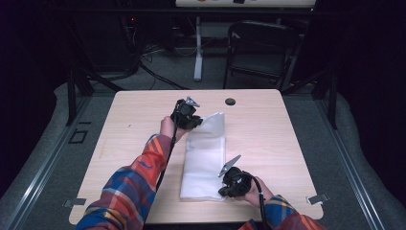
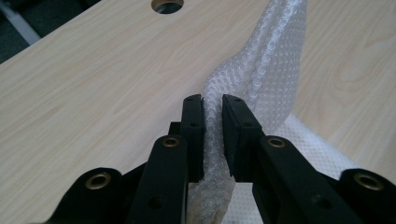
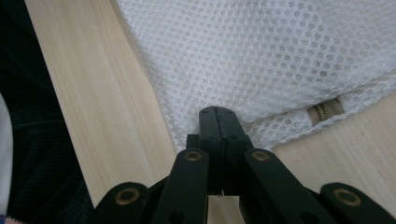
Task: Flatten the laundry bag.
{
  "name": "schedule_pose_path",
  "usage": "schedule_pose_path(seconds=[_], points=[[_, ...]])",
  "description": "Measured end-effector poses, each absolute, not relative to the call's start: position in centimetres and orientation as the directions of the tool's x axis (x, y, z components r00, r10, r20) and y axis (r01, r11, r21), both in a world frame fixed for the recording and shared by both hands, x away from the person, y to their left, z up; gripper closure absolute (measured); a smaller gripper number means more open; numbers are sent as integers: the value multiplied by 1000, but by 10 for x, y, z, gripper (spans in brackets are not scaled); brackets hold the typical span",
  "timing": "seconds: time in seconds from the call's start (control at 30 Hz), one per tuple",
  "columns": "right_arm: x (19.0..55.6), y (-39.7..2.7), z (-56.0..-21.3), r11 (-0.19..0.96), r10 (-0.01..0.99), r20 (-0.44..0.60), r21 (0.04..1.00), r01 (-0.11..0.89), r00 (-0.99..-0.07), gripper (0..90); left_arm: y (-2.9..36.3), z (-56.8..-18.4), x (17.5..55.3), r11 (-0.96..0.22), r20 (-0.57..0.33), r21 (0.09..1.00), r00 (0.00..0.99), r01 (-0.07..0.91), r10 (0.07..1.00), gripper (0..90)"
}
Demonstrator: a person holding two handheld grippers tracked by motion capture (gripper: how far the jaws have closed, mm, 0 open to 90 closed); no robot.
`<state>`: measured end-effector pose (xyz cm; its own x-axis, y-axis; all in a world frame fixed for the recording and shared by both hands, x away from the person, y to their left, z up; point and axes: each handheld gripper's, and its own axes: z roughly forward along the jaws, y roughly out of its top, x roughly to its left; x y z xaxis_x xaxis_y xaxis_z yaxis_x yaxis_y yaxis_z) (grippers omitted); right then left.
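The white mesh laundry bag [image 1: 205,158] lay folded lengthwise at the centre of the wooden table [image 1: 268,139] in the high view. The left gripper [image 1: 197,120], just above frame centre, pinched the bag's far corner, which was lifted off the table; in the left gripper view its jaws pressed a bunched fold of mesh [image 2: 213,135]. The right gripper [image 1: 224,190], at lower centre, was clamped on the near edge; in the right gripper view its jaws were pressed together over the mesh [image 3: 261,60], beside a zipper end [image 3: 325,110].
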<state>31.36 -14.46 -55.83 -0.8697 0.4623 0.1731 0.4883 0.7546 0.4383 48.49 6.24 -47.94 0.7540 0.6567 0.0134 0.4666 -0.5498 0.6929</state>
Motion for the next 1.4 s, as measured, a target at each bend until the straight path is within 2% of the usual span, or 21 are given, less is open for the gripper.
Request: schedule_pose_path(seconds=[0.2,0.3,0.37,0.43,0.67,0.9,1.03,1.27,1.4], points=[[311,-143,-558,755,454,188,439,488,-871,900,62,-479,496,-520,40,711,711,474,702,709],[311,-143,-558,757,453,182,438,485,-873,900,62,-477,499,-508,59,717,686,476,726,565],[311,-143,-558,760,455,181,432,486,-872,900,62,-475,500,-490,65,724,660,485,748,412],[311,-143,-557,769,453,169,423,480,-875,900,63,-472,502,-472,55,731,647,493,761,361],[311,-142,-557,763,454,172,432,481,-874,898,67,-468,503,-460,45,733,638,501,768,266],[311,-143,-552,760,456,154,446,474,-877,807,69,-468,499,-473,17,717,666,512,746,184],[312,-144,-549,747,472,142,459,480,-870,702,68,-467,491,-490,14,712,687,503,726,162],[316,-149,-545,706,537,139,465,534,-832,338,67,-467,470,-517,3,708,729,482,684,147],[319,-154,-542,687,574,128,463,560,-809,225,68,-469,450,-535,-5,706,758,465,652,135]])
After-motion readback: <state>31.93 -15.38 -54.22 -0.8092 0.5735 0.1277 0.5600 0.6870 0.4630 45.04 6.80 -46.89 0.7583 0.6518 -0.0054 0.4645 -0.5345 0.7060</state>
